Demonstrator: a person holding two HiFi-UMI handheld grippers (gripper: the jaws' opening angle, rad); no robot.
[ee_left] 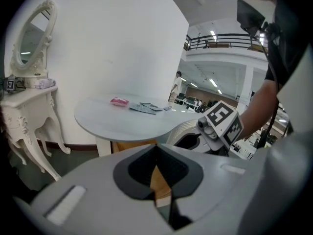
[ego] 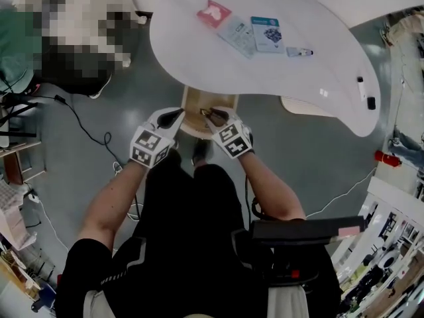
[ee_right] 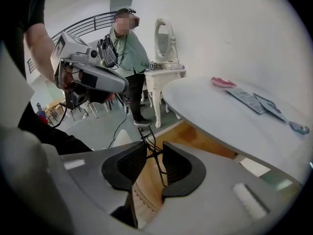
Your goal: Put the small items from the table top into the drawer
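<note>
A small open wooden drawer juts out under the near edge of the white table. My right gripper hangs over it, shut on a thin black wire tool with looped handles that stands upright between the pads. My left gripper hovers shut and empty at the drawer's left rim. On the table's far side lie a pink packet, a grey packet, a blue card and a small pale item. The left gripper view shows the same items beyond its closed jaws.
Two small dark objects lie near the table's right end. A white dresser with an oval mirror stands behind, with a person beside it. Cables trail on the grey floor to the left. My own legs are right below the drawer.
</note>
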